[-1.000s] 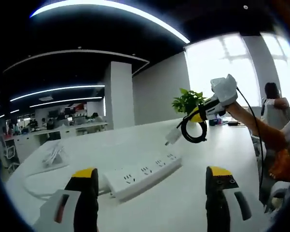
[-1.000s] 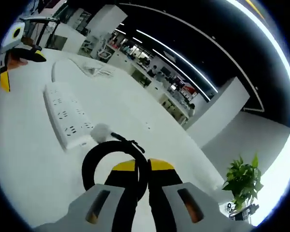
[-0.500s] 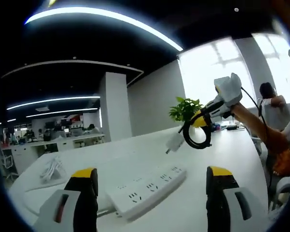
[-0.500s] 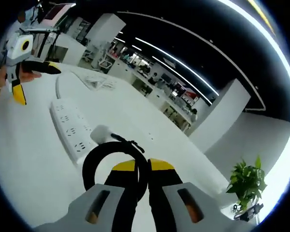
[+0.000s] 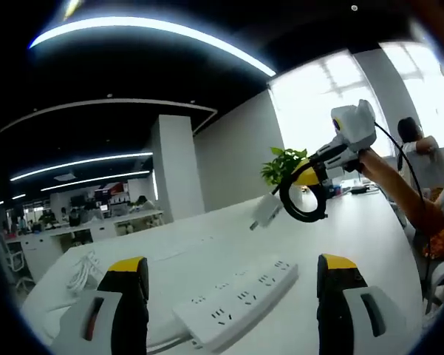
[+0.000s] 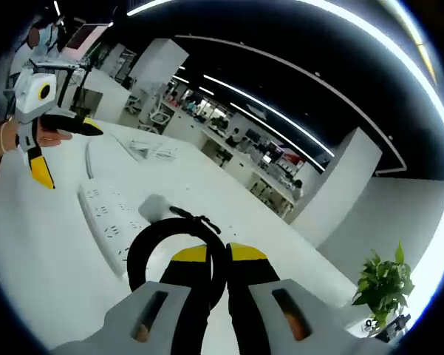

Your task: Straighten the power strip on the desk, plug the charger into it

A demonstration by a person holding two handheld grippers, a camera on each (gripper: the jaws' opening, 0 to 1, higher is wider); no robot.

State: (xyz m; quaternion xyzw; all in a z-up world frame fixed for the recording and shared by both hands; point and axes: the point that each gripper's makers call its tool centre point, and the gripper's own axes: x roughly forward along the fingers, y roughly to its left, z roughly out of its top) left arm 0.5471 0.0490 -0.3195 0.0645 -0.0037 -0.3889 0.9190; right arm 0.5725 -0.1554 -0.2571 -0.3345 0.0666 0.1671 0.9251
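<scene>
White plastic power strip (image 5: 240,303) lies on the white tabletop (image 5: 354,237) as the right gripper (image 6: 210,255), clamping the white charger's (image 6: 156,205) coiled black cable (image 6: 179,244), carries it for plugging; left gripper (image 5: 233,270) gapes empty.

We see bare tabletop (image 5: 354,244) all round the power strip (image 5: 240,299). Above it, air hangs open. A cable bundle (image 5: 85,272) lies well apart.

left gripper (image 5: 229,277): black jaws, yellow tips, grey housings | right gripper (image 6: 209,255): same colours | right edge of left gripper view: orange sleeve (image 5: 443,240)
</scene>
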